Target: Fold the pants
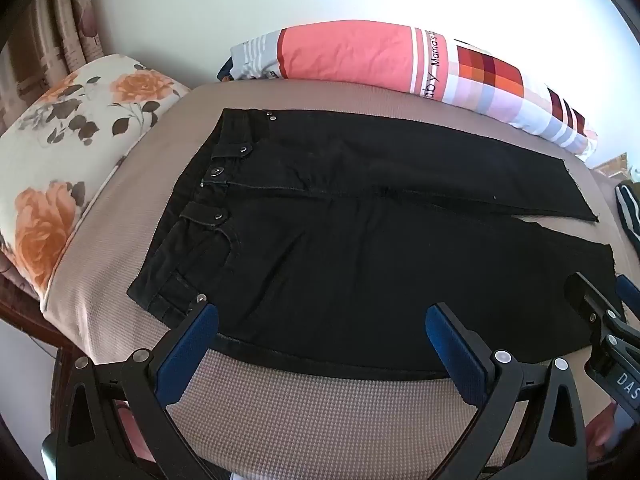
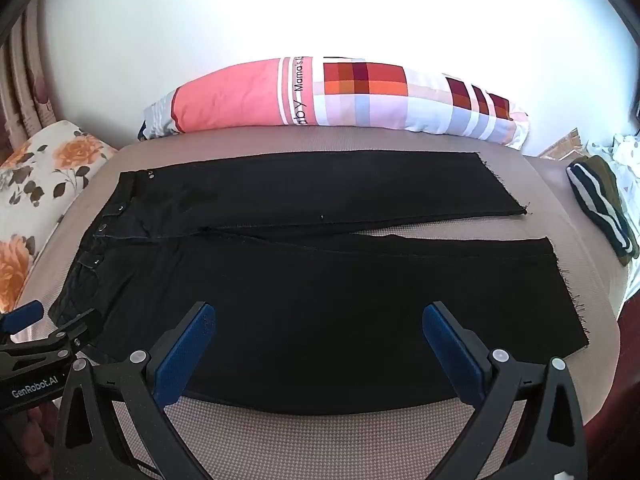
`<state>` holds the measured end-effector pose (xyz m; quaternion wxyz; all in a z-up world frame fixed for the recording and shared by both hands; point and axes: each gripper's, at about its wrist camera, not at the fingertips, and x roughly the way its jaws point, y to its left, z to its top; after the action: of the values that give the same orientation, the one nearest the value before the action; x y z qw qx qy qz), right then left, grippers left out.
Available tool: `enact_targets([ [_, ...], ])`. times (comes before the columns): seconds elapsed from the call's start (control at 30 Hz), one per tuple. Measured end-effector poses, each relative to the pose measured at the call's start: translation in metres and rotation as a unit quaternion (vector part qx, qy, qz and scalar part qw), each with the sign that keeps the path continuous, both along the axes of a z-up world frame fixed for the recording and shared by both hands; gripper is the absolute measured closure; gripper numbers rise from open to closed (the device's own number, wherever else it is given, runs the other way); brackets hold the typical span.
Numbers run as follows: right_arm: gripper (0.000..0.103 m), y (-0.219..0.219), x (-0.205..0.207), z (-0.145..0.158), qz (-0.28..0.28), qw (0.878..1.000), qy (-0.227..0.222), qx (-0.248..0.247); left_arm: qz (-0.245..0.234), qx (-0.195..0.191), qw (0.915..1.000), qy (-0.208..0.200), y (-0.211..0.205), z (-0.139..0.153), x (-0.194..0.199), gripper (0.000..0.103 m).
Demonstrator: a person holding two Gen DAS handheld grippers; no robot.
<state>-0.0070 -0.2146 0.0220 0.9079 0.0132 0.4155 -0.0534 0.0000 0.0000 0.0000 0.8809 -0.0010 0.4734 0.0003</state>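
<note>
Black pants (image 1: 352, 232) lie flat on a beige cushioned surface (image 1: 304, 412), waistband to the left, both legs stretched to the right. In the right wrist view the pants (image 2: 320, 288) show both frayed hems at the right. My left gripper (image 1: 322, 320) hangs open over the near edge by the waistband corner, nothing between its blue pads. My right gripper (image 2: 320, 320) is open above the near leg, also holding nothing. Each gripper peeks into the other's view: the right gripper (image 1: 600, 304) at the right edge, the left gripper (image 2: 52, 328) at the left edge.
A pink and checked pillow (image 1: 400, 60) lies along the far edge against a white wall. A floral cushion (image 1: 72, 152) sits at the left. A dark striped garment (image 2: 600, 204) lies past the pant hems at the right. Curtains hang at the far left.
</note>
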Motion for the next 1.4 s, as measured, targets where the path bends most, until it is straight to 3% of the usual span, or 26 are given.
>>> enact_targets([
  [1.4,0.0,0.0003,-0.002,-0.0001,0.0,1.0,-0.006,-0.003,-0.004,0.0,1.0,-0.006,-0.0043,-0.0037,-0.0013,0.0],
])
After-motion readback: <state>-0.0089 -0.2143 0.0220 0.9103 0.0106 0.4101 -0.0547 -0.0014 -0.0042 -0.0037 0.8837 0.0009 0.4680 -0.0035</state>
